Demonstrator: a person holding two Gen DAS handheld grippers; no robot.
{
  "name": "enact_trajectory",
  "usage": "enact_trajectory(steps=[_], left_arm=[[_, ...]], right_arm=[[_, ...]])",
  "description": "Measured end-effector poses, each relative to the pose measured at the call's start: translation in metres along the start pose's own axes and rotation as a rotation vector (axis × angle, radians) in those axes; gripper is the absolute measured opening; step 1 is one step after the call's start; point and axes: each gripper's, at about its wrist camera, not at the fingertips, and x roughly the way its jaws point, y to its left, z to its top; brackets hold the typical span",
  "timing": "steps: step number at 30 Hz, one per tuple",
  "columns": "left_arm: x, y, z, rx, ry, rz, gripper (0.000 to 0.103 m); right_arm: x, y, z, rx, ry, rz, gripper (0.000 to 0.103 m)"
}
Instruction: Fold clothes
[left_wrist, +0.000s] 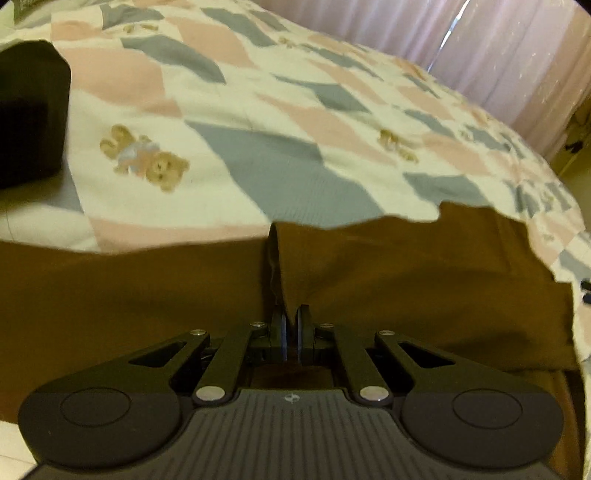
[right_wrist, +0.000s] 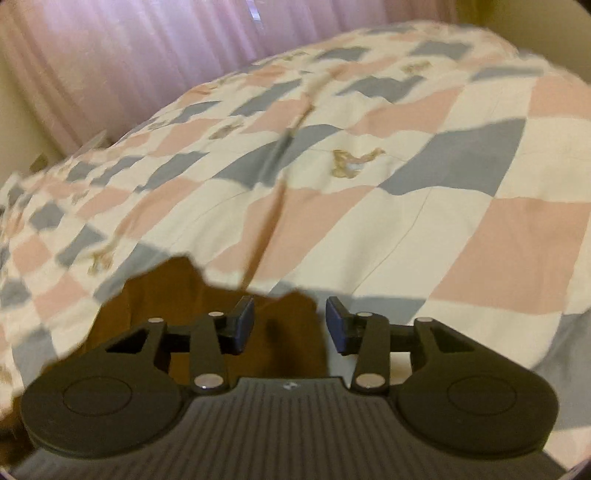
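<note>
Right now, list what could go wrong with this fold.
1. The left gripper pinches only a narrow ridge of the brown cloth; it could slip out if pulled.
2. The right gripper is open, holding nothing, so that side may sag or bunch.
3. The bedspread is rumpled; jaws closing low might catch it too.

Black ribbed left tool (left_wrist: 291, 326), silver pivot screws, blue pads (right_wrist: 243, 325).
</note>
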Motion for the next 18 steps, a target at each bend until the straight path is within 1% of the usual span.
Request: enact_trajectory(steps=[3,6,7,8,9,12,14,15,16,18], left_arm=[[-0.003,0.002,-0.005,-0.003,-0.021,-0.008,0.004],[-0.007,0.005,-0.009,-0.018,-0.037,-0.026,0.005],[-0.007,0.006,-0.011,-0.016,-0.036,-0.022,0.005],[-0.007,0.007,-0.013,-0.014,-0.035,-0.019,0.005],[-0.007,0.007,-0.014,-0.017,-0.033,-0.016,0.005],[-0.004,0.01,-0.014,-0.039,-0.033,-0.02,0.005],[-0.001,0.01,-0.014,-0.041,-0.029,-0.019,0.005],[0.001,0.01,-0.014,-0.043,-0.028,-0.02,0.005],[0.001,0.011,-0.014,-0.046,-0.026,-0.021,0.006],[0.002,0.012,-0.013,-0.048,-0.023,-0.023,0.007]], right_arm=[[0.025,-0.009,0.03,0.038,0.085,0.007,0.042],[0.065,-0.007,0.054,-0.033,0.275,-0.047,0.043],[0.079,-0.005,0.056,-0.057,0.364,-0.071,0.042],[0.084,-0.001,0.054,-0.088,0.412,-0.091,0.042],[0.083,0.004,0.051,-0.131,0.438,-0.104,0.042],[0.071,0.018,0.034,-0.25,0.484,-0.073,0.042],[0.065,0.025,0.027,-0.312,0.488,-0.05,0.044],[0.064,0.029,0.027,-0.346,0.477,-0.047,0.048],[0.063,0.033,0.027,-0.38,0.466,-0.045,0.056],[0.068,0.042,0.027,-0.453,0.462,-0.052,0.062]])
